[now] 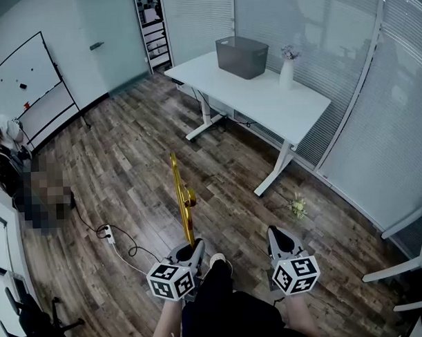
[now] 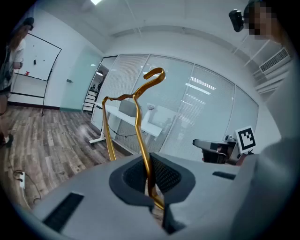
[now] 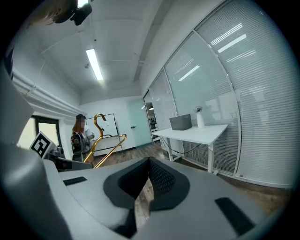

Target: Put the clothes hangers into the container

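A gold metal clothes hanger [image 1: 181, 193] stands up from my left gripper [image 1: 191, 246], which is shut on its lower bar. In the left gripper view the hanger [image 2: 138, 108] rises from between the pads, hook at the top, and the left gripper [image 2: 150, 183] clamps it. My right gripper [image 1: 279, 234] is beside it, shut with nothing in it; the right gripper [image 3: 149, 164] shows only floor behind its pads. The grey container [image 1: 241, 56] sits on the far white table [image 1: 264, 100], well ahead of both grippers. From the right gripper, the container [image 3: 180, 122] is visible too.
A white vase [image 1: 287, 72] with flowers stands on the table beside the container. A power strip [image 1: 108, 233] and cable lie on the wood floor at left. A whiteboard [image 1: 25, 81] stands far left, white chair legs [image 1: 408, 268] at right. A person [image 3: 79, 136] stands by the whiteboard.
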